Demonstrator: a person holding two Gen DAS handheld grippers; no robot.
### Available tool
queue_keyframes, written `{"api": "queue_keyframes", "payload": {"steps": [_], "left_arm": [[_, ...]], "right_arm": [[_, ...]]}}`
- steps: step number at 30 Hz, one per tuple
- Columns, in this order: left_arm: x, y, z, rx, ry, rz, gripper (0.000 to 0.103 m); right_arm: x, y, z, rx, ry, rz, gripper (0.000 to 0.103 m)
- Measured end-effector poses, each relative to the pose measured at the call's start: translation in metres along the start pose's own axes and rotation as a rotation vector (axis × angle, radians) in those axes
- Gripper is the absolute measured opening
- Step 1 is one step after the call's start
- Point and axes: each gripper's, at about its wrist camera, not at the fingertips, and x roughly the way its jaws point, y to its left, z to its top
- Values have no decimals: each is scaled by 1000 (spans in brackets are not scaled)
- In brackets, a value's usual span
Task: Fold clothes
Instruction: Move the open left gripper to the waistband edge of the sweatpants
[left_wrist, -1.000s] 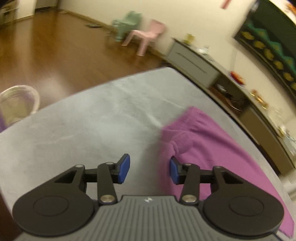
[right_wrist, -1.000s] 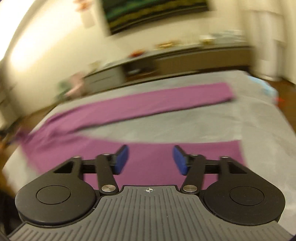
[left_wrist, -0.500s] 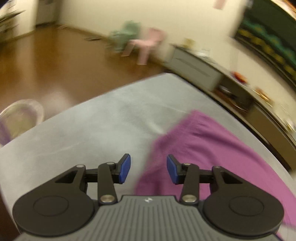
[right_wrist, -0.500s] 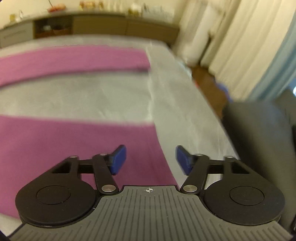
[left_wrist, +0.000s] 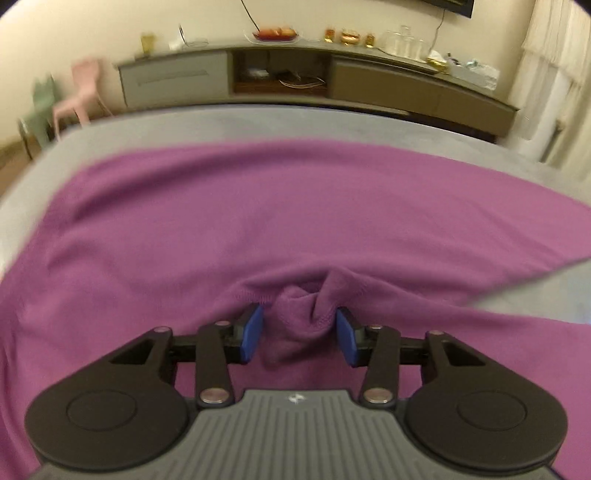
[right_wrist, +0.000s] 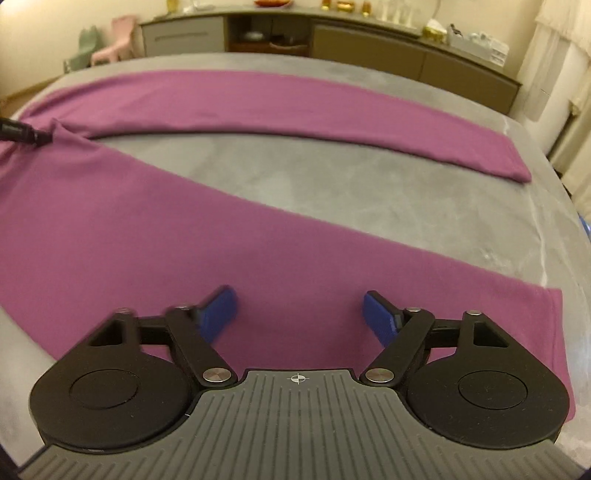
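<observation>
Two grippers | left gripper (left_wrist: 299, 334): fingers apart around bunched crotch of purple trousers (left_wrist: 258, 221) | right gripper (right_wrist: 299, 314): fingers just opening wide, empty, over near leg | grey bed (right_wrist: 332, 173)

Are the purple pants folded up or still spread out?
Spread out. The purple pants lie flat on the grey table, both legs apart, only a small bunch between the left gripper fingers.

Beyond my work surface, a grey-covered bed (right_wrist: 369, 192), I see a long low sideboard (left_wrist: 369, 85) against the cream wall, its top cluttered with a red dish of fruit (left_wrist: 275, 34), small golden ornaments and clear glassware. Off to the left stand a pink child's chair (left_wrist: 79, 96) and a green one (left_wrist: 38, 110), and pale curtains (left_wrist: 554, 81) hang at the right.
</observation>
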Motion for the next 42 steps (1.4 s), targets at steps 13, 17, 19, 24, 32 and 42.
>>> {"api": "queue_keyframes", "payload": {"steps": [13,17,19,24,32,42], "left_arm": [[-62,61,-15,-155,-49,-35,46],[-70,147,-44,-310,-18,96,44],[-68,185,-56,-386,3,161,43],[-71,228,-67,-511,12,213,19],[-86,201,-49,-469,-43,200,36],[-35,182,0,-155,-63,217,45]], "right_arm": [[-18,-92,2,263,-67,-169,73],[-12,-125,-13,318,19,-235,64],[-7,-131,-14,319,10,-234,65],[14,-141,-2,313,-28,-276,73],[4,-119,26,279,-100,-360,70],[16,-122,11,290,12,-276,76]]}}
